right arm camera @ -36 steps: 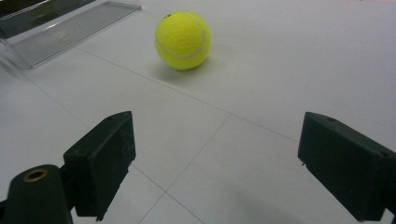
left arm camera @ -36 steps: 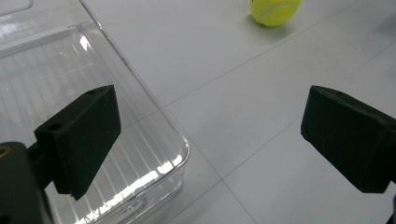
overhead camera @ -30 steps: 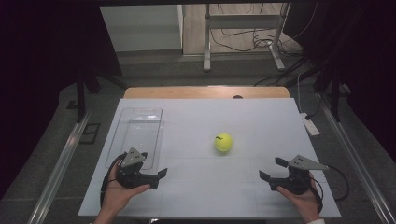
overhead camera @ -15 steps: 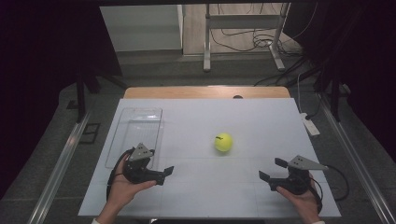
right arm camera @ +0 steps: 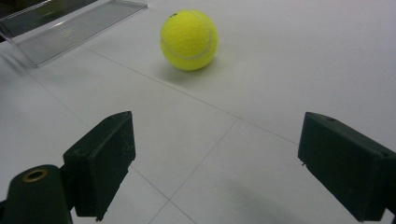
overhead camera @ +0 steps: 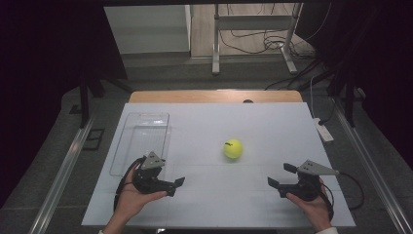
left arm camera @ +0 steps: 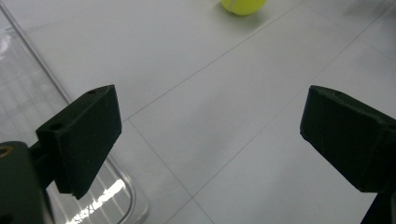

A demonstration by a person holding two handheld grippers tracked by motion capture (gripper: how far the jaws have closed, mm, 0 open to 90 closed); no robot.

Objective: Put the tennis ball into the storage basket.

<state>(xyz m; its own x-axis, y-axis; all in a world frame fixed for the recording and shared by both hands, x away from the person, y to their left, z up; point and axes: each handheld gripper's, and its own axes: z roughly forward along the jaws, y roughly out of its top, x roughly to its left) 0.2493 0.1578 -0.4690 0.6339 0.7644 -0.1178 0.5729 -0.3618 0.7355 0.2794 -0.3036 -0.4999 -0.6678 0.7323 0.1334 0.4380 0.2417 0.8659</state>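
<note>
**Grippers Staged Either Side of the Ball**

The ball (overhead camera: 233, 148) sits free near the middle of the table (overhead camera: 272, 122), beside the clear tray (overhead camera: 141, 141), which looks empty. The left gripper (overhead camera: 171, 185) and right gripper (overhead camera: 278, 178) rest near the front edge, jaws spread wide and holding nothing, both angled inward, probably to approach the ball.

A lab — black curtains (overhead camera: 44, 58), floor cables (overhead camera: 253, 41), white table (overhead camera: 272, 126).

Black tools (overhead camera: 165, 184), grey three-cornered plates (overhead camera: 153, 159)
</note>
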